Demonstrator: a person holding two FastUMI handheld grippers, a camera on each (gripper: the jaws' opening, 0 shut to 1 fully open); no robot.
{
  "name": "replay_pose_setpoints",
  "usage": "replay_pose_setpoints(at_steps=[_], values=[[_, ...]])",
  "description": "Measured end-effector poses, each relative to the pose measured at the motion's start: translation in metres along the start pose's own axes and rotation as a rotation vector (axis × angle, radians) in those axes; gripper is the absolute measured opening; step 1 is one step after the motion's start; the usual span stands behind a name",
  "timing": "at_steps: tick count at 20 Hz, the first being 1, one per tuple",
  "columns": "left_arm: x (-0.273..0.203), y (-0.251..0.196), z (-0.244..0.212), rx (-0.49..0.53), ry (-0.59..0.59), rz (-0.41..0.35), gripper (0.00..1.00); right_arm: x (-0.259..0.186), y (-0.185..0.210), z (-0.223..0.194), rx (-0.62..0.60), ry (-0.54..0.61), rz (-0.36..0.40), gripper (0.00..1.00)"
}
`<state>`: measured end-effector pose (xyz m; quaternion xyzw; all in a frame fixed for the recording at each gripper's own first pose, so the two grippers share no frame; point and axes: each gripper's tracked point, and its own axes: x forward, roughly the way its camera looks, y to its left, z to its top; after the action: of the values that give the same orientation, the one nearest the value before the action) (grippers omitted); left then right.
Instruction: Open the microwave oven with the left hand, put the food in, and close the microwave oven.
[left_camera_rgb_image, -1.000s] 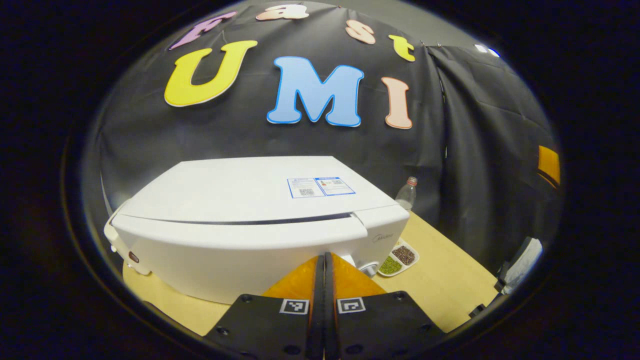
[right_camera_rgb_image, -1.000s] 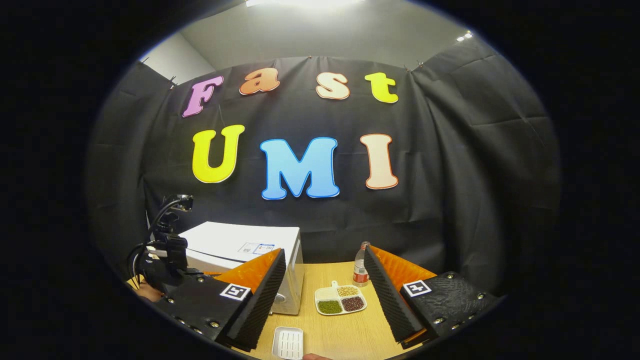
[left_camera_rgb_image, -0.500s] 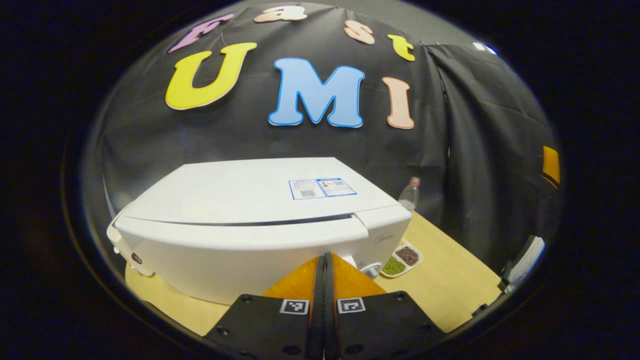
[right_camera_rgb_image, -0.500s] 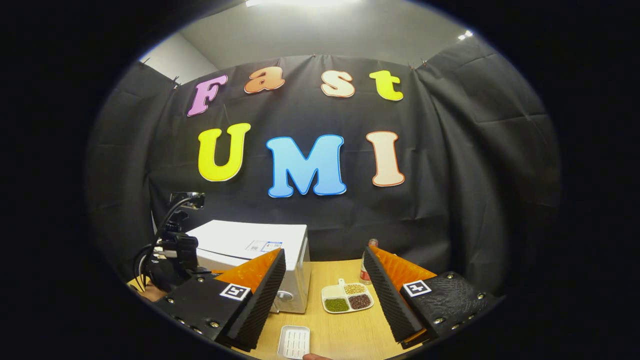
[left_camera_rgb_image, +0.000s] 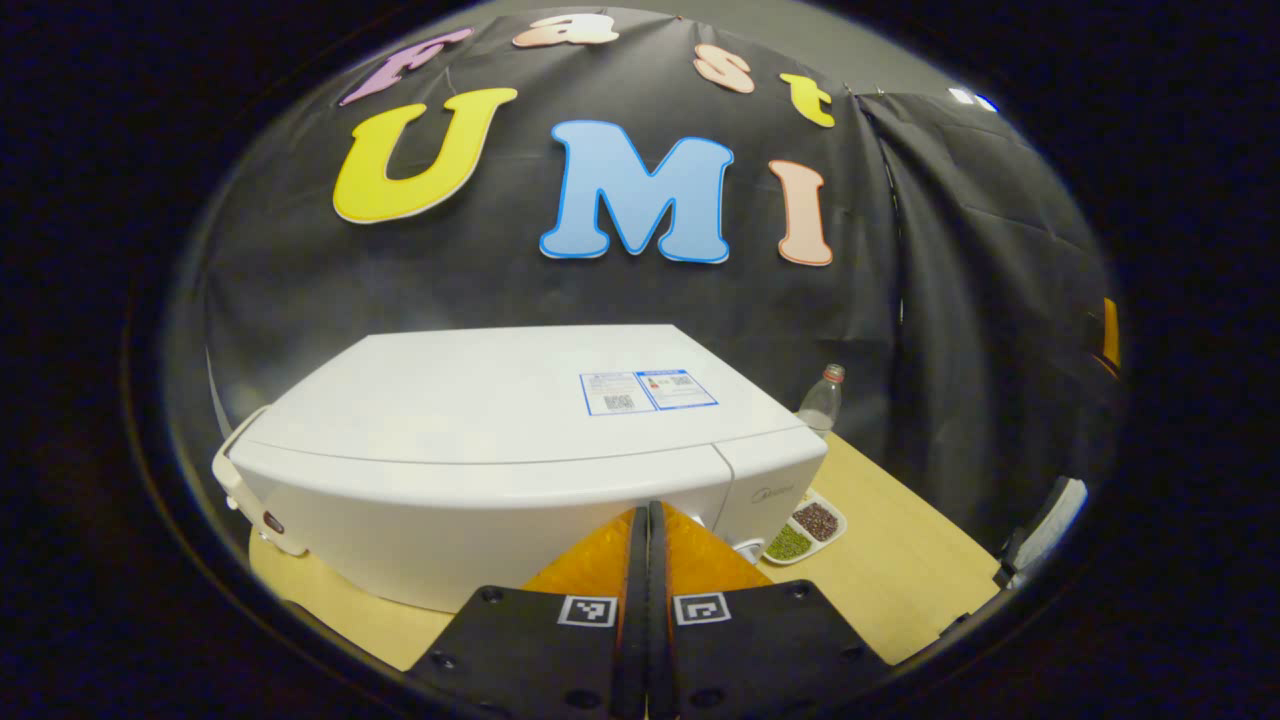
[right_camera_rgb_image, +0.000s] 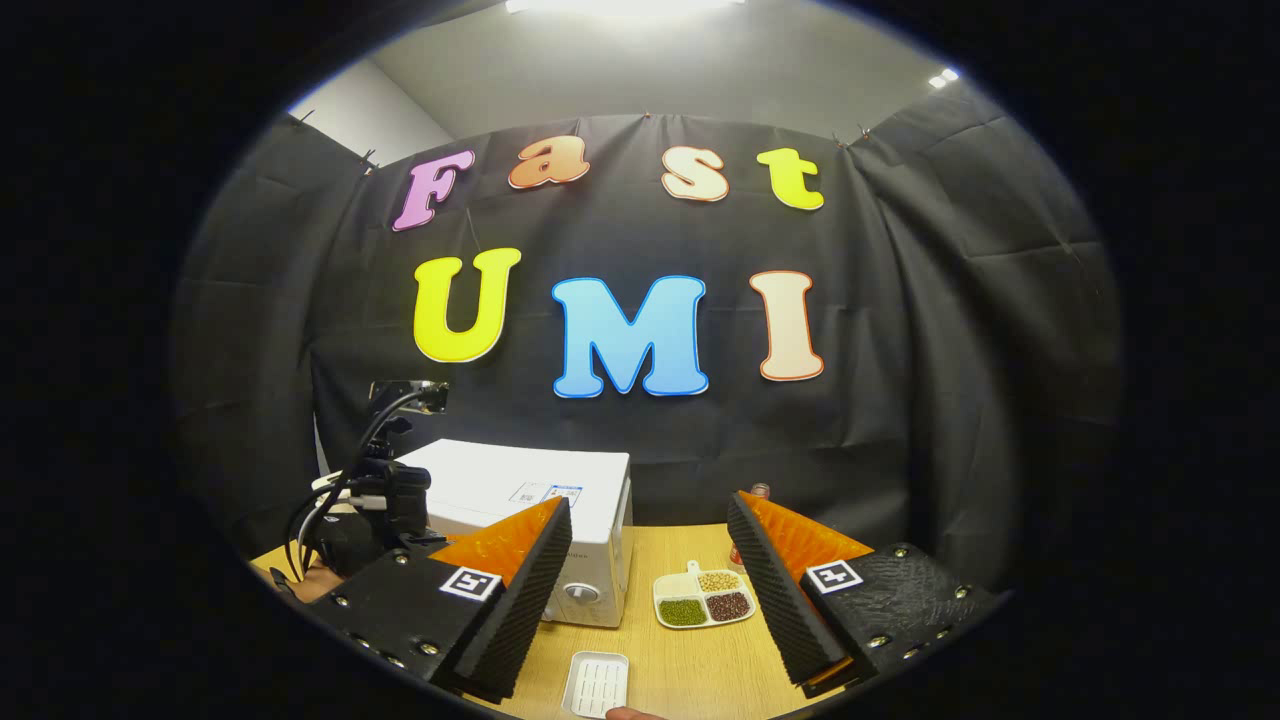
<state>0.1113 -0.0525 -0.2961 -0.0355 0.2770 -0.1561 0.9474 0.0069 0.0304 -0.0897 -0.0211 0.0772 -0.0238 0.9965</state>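
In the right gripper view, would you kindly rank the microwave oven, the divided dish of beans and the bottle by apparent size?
1. microwave oven
2. divided dish of beans
3. bottle, partly hidden behind the right gripper, so its rank is unsure.

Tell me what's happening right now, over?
Left gripper shut, at microwave door, door closed. Right gripper open, empty. Sectioned food dish on table.

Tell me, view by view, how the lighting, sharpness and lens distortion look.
Left gripper view: dim and even; fisheye bows the microwave front outward; the shut left gripper fingers look sharp. Right gripper view: a ceiling lamp blows out white at the top edge; table evenly lit; the open right gripper fingers crisp, the divided dish small but clear.
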Motion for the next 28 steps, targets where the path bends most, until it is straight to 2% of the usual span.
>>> replay_pose_setpoints(at_steps=[5, 6, 10, 11, 13, 18, 25, 28], values=[[-0.085, 0.024, 0.106, 0.039, -0.245, 0.081, 0.07, 0.004, 0.002, 0.034, 0.018, -0.048, 0.010, 0.95], [-0.109, 0.028, 0.129, 0.035, -0.302, 0.088, 0.14, 0.004, 0.002, 0.046, 0.021, -0.067, 0.012, 0.95], [-0.196, 0.055, 0.169, 0.039, -0.430, 0.182, 0.97, 0.002, 0.010, 0.086, 0.053, -0.136, 0.046, 0.95], [-0.209, 0.056, 0.175, 0.025, -0.449, 0.194, 0.92, -0.001, 0.012, 0.089, 0.055, -0.138, 0.054, 0.95], [-0.232, 0.060, 0.182, 0.011, -0.463, 0.202, 0.97, -0.006, 0.021, 0.094, 0.059, -0.134, 0.073, 0.95], [-0.268, 0.062, 0.199, 0.040, -0.510, 0.203, 0.97, -0.018, 0.033, 0.103, 0.047, -0.147, 0.077, 0.95], [-0.282, 0.062, 0.202, 0.080, -0.539, 0.178, 0.97, -0.021, 0.052, 0.099, 0.071, -0.115, 0.063, 0.95], [-0.289, 0.068, 0.202, 0.081, -0.545, 0.162, 0.98, -0.022, 0.054, 0.102, 0.069, -0.122, 0.035, 0.95]])
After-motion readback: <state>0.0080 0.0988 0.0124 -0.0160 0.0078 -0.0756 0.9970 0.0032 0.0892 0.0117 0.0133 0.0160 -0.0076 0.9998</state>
